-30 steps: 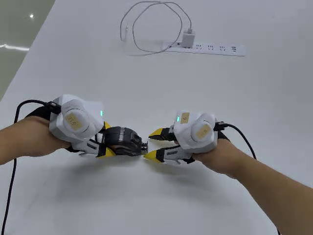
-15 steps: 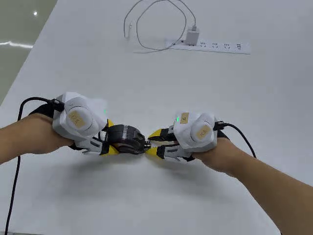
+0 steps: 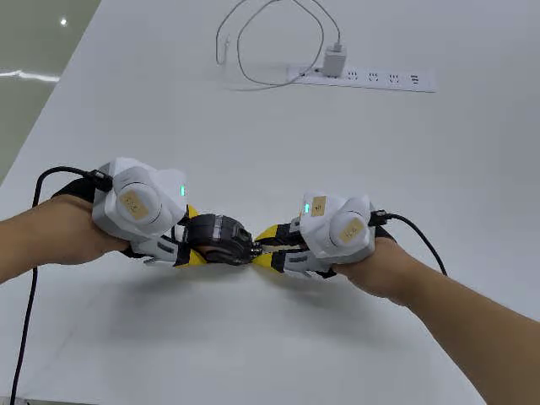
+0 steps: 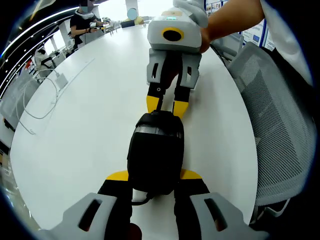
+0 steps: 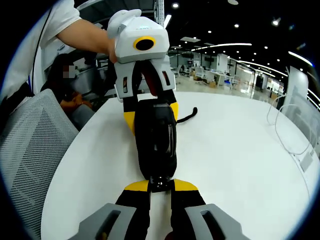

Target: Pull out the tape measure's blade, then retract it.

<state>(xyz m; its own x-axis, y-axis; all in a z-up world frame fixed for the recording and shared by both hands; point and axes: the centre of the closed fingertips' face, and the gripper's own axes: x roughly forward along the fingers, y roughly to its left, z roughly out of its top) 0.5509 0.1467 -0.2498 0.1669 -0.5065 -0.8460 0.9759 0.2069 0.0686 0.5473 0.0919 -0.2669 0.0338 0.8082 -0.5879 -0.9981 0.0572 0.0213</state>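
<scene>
Tape measure (image 3: pixel 215 239) in left tool (image 3: pixel 189 236), right tool (image 3: pixel 264 246) pinching hook (image 5: pixel 159 183)

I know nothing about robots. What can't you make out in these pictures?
All views: the blade's numbers, wound inside the tape measure.
Right gripper view: the blade's tip, mostly covered by the right gripper shut on it.
Left gripper view: the tape measure's sides, covered by the left gripper.
Head view: the loose end of the white cable, too small; the black cord, cut off by the bottom edge.

Pwr strip (image 3: pixel 363 80) w/ charger (image 3: pixel 334 62) + cable (image 3: pixel 239 57) on white table (image 3: pixel 253 152).
</scene>
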